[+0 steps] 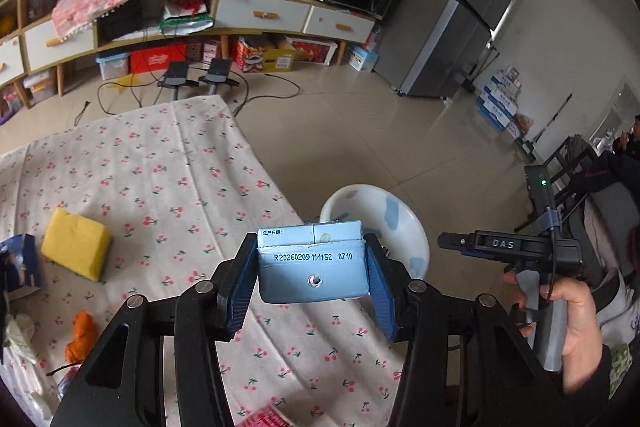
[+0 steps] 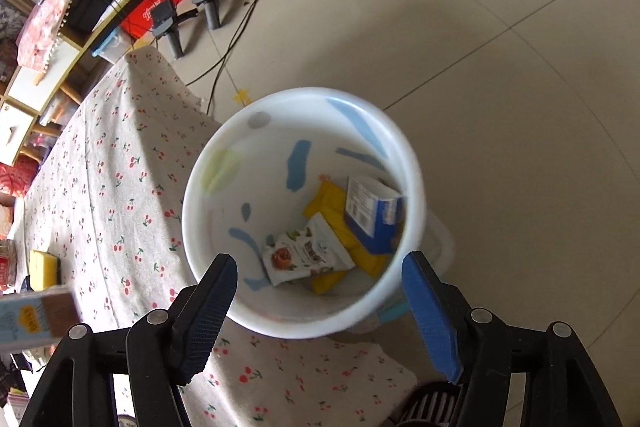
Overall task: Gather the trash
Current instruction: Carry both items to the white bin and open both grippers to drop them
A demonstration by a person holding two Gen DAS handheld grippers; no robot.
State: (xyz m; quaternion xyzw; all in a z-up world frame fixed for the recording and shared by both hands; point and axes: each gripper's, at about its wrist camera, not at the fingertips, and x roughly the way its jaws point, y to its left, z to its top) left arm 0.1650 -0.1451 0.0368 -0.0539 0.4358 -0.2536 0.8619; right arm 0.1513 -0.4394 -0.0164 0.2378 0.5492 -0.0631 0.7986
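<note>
1. A light blue drink carton is clamped between the blue pads of the left gripper, its printed date code turned toward the camera.
2. The carton is held above the edge of the cherry-print tablecloth, on the side nearest the white bin.
3. The right gripper is seen with its jaws spread wide and nothing between them; it is held above the near rim of the bin.
4. Inside the bin, a white snack packet, a yellow wrapper and a blue-and-white box are seen lying at the bottom.
5. The bin is set on the tiled floor just beside the table's edge.
6. On the tablecloth, well apart from the bin, a yellow sponge and an orange scrap are seen.
7. In the left wrist view, the right gripper's handle is gripped by a hand on the bin's far side from the table.
8. Far beyond the bin, a grey refrigerator is stood against the wall.
</note>
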